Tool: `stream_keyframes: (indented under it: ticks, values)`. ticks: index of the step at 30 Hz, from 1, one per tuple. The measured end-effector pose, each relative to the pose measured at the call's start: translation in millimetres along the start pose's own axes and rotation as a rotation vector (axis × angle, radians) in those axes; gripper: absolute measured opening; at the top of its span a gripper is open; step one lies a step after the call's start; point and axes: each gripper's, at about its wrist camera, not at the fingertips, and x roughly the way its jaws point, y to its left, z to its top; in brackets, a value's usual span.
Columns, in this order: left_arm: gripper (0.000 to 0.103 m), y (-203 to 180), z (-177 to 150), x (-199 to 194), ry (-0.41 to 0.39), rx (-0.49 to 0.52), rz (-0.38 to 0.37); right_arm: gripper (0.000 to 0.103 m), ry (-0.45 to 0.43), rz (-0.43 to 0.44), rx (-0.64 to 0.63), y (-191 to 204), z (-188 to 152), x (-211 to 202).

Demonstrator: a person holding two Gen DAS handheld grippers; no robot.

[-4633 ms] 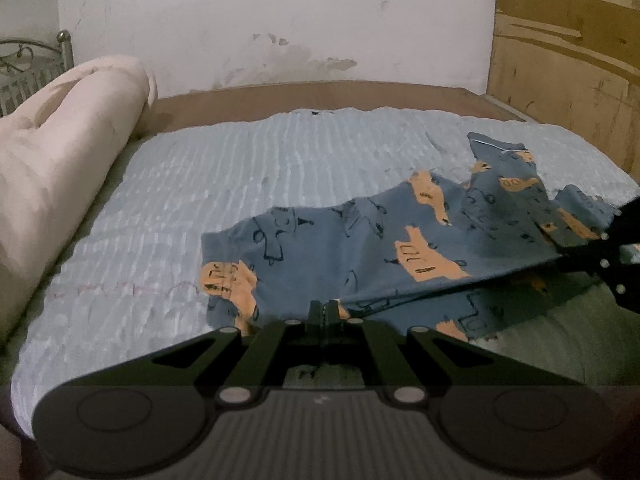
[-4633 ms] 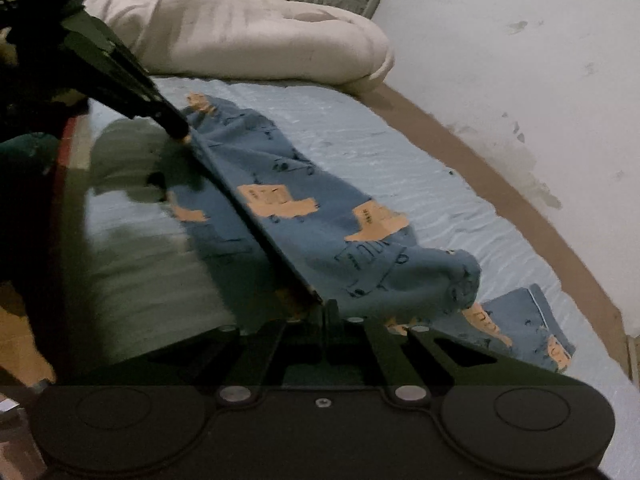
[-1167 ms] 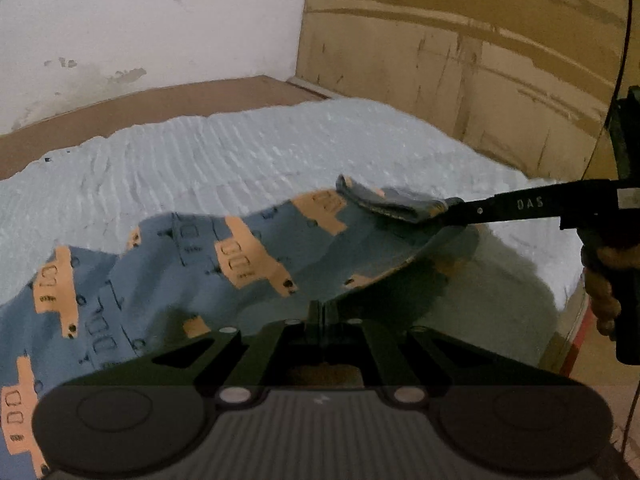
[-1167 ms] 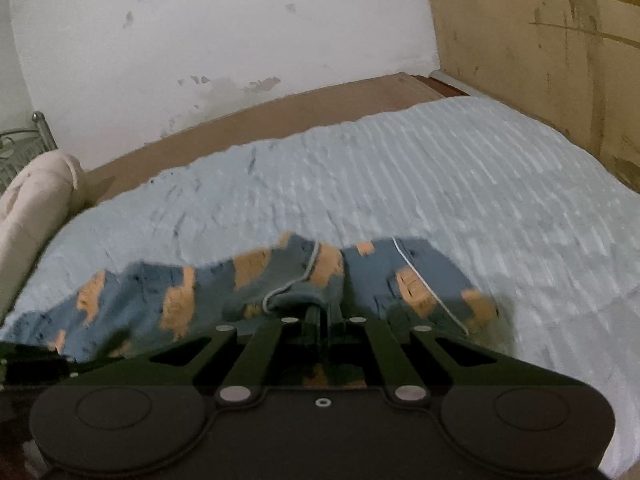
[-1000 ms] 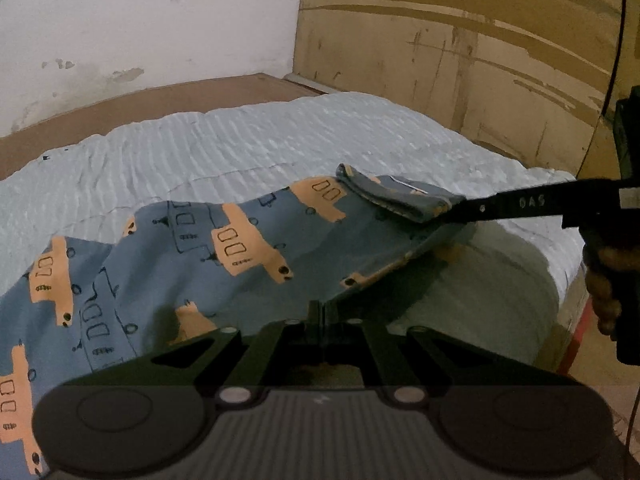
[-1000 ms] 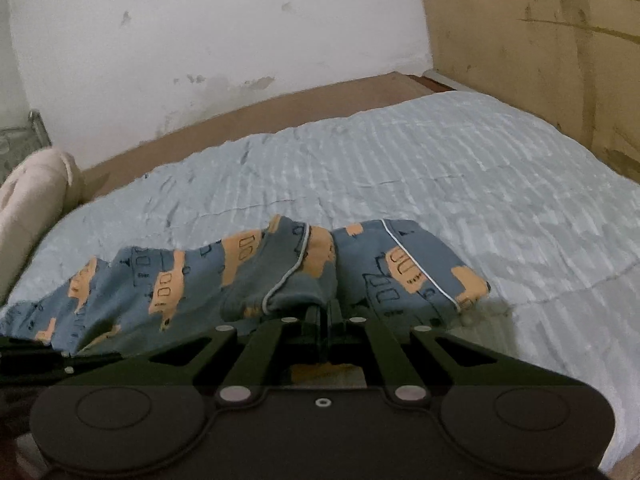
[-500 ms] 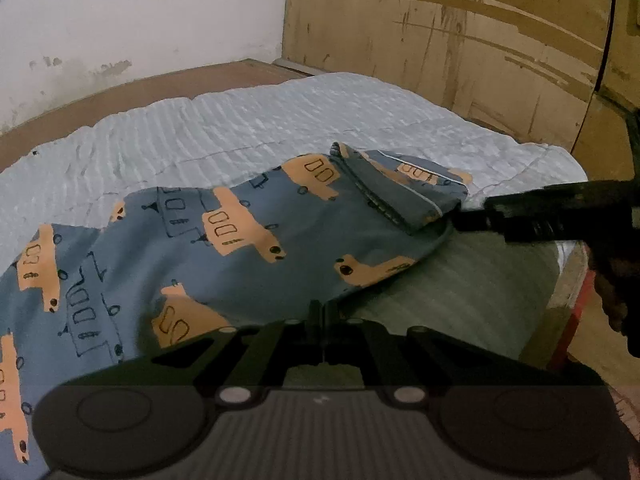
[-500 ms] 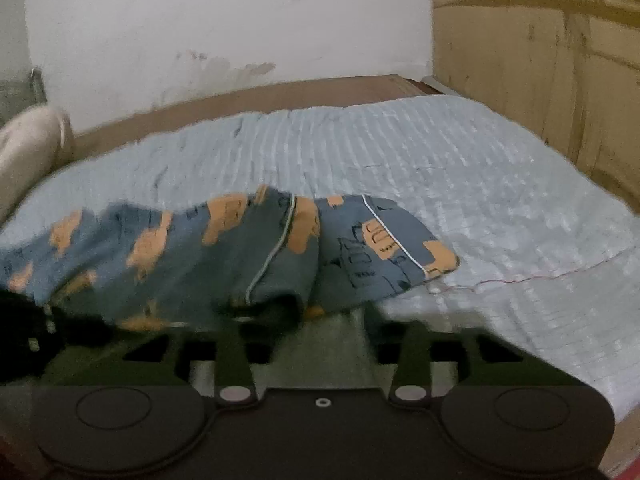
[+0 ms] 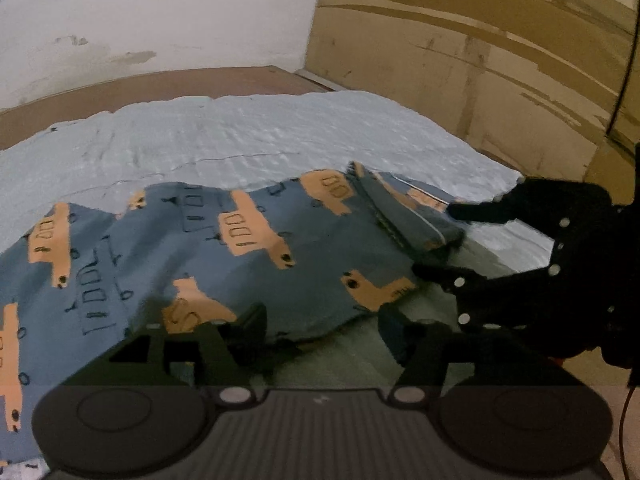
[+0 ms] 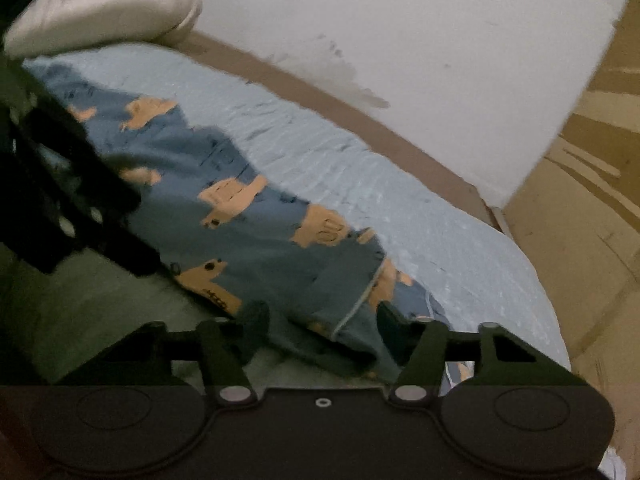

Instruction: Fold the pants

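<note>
Blue pants (image 9: 248, 248) with orange bus prints lie spread flat on the light blue bedspread (image 9: 280, 132). Their folded waistband end (image 9: 416, 224) is at the right. My left gripper (image 9: 324, 324) hangs over the pants' near edge with its jaws opening; that edge lies loose between the fingers. My right gripper (image 9: 440, 240) comes in from the right, and its fingers straddle the waistband end. In the right wrist view the pants (image 10: 248, 232) run off to the upper left. The right gripper (image 10: 324, 320) is closing there with the cloth end between its fingers, which do not press it.
A rolled cream duvet (image 10: 100, 4) lies at the bed's head. The bed's brown frame (image 9: 160, 88) meets a white wall behind, and wooden boards (image 9: 480, 60) stand along the right side. A cable (image 9: 624, 80) hangs at the far right. The bed's near edge lies just below the grippers.
Both grippers were shut on the raised pants; both have let go and the pants have dropped flat. The right gripper rolled over and shifted sideways at the waistband end. The left stayed put.
</note>
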Motion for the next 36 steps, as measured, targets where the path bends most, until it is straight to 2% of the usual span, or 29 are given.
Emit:
stream_keyframes:
  ticks: [1, 3, 4, 6, 13, 17, 20, 22, 25, 26, 28, 29, 33, 35, 36]
  values:
    - [0.068, 2, 1, 1, 0.002, -0.007, 0.007, 0.039, 0.012, 0.004, -0.007, 0, 0, 5]
    - [0.068, 4, 1, 1, 0.002, -0.018, 0.009, 0.029, 0.019, 0.009, -0.013, -1, 0, 11]
    - [0.068, 5, 2, 0, 0.001, -0.023, 0.009, 0.018, 0.015, 0.003, -0.002, -3, 0, 12]
    - [0.068, 4, 1, 0, -0.002, -0.025, 0.011, 0.006, 0.008, -0.019, 0.05, -13, 2, 12]
    - [0.071, 4, 2, -4, -0.021, -0.038, 0.01, 0.005, -0.018, -0.109, 0.335, -82, -12, 11]
    - [0.076, 4, 1, -6, -0.035, -0.042, 0.012, 0.005, 0.029, -0.072, 0.521, -118, -35, 20]
    - [0.08, 5, 1, -8, -0.045, -0.042, 0.021, 0.008, 0.061, -0.089, 0.574, -124, -49, 22]
    - [0.083, 7, 2, -8, -0.046, -0.049, 0.03, 0.019, 0.069, -0.092, 0.602, -126, -55, 22]
    - [0.087, 11, 4, -11, -0.061, -0.058, 0.047, 0.03, 0.055, -0.061, 0.675, -136, -59, 21]
    - [0.088, 12, 5, -11, -0.065, -0.059, 0.055, 0.032, 0.047, -0.039, 0.693, -140, -58, 24]
    - [0.089, 14, 5, -9, -0.06, -0.064, 0.073, 0.046, 0.041, 0.027, 0.732, -148, -54, 34]
    - [0.089, 16, 5, -8, -0.056, -0.069, 0.079, 0.046, 0.038, 0.058, 0.751, -152, -51, 41]
    - [0.089, 21, 3, -7, -0.043, -0.091, 0.086, 0.046, 0.095, 0.143, 0.739, -158, -36, 78]
    - [0.089, 22, 2, -7, -0.043, -0.091, 0.088, 0.036, 0.129, 0.143, 0.716, -158, -29, 89]
    - [0.089, 23, 2, -7, -0.046, -0.091, 0.089, 0.017, 0.137, 0.137, 0.702, -158, -26, 92]
